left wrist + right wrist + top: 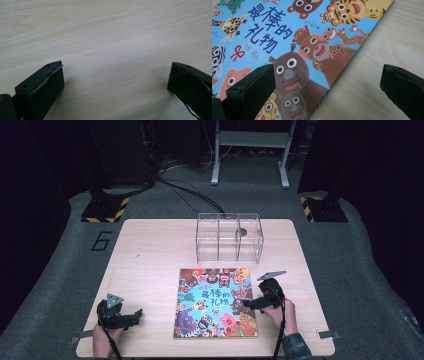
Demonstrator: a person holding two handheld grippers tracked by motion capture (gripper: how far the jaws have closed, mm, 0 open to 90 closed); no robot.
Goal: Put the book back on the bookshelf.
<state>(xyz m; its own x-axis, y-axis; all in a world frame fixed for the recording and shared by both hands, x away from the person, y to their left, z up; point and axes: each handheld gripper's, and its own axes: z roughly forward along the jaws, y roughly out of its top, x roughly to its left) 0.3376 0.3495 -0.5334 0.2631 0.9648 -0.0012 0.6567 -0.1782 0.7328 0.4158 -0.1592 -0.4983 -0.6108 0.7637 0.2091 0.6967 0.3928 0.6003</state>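
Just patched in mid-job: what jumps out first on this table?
The bright blue picture book covered in cartoon animals lies flat at the near middle of the pale wooden table. The right tool is open over the book's right edge, one jaw above the cover, one above the wood. Behind the book stands a clear plastic three-compartment organiser.

The left black two-jaw tongs (pixel 131 315) lie low in the person's left hand (pixel 106 337), jaws spread wide and pointing toward the right tongs. The right black two-jaw tongs (pixel 248 305) sit in the right hand (pixel 281 314), jaws also wide apart, aimed back toward the left tongs, holding nothing.
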